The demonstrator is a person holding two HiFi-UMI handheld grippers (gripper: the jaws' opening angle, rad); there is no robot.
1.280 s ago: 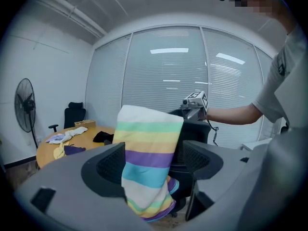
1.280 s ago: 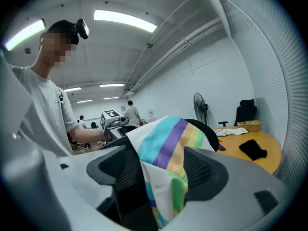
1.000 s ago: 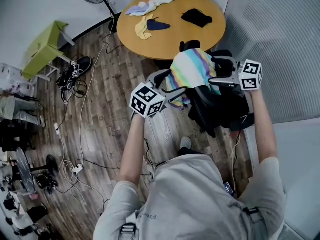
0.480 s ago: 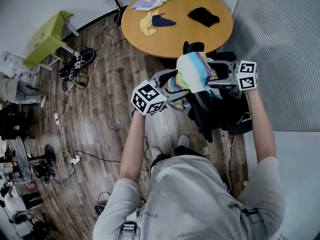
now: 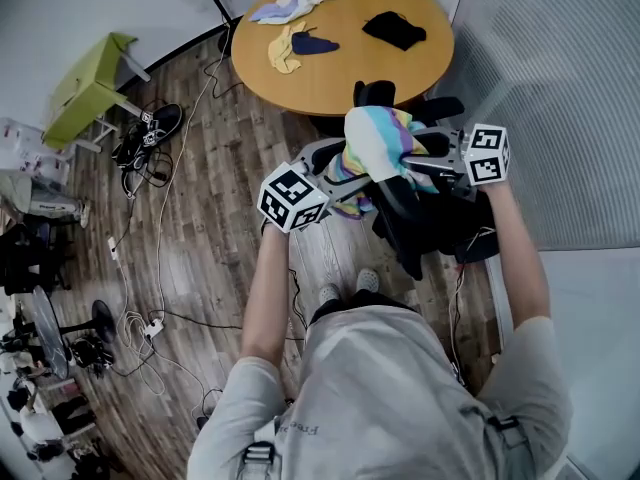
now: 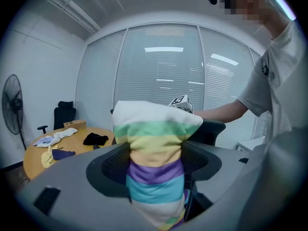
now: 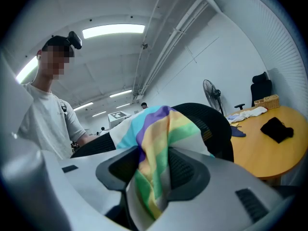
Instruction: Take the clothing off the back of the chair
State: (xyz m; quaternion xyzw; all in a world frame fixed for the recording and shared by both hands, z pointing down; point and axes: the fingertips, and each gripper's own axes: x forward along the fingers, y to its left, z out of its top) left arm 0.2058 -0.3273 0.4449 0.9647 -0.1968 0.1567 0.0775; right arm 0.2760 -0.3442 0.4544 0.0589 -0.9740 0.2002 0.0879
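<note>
Clothing [image 5: 375,138] (soft, pastel-striped) drapes over black chair [image 5: 420,208].

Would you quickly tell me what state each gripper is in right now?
Left gripper: open, fingers just starting to close around the striped garment, not yet pinching it.
Right gripper: closed on the striped garment, fingers having just closed.

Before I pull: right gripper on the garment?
Yes: the right gripper's jaws have just been closing, and the garment bunches between them.
</note>
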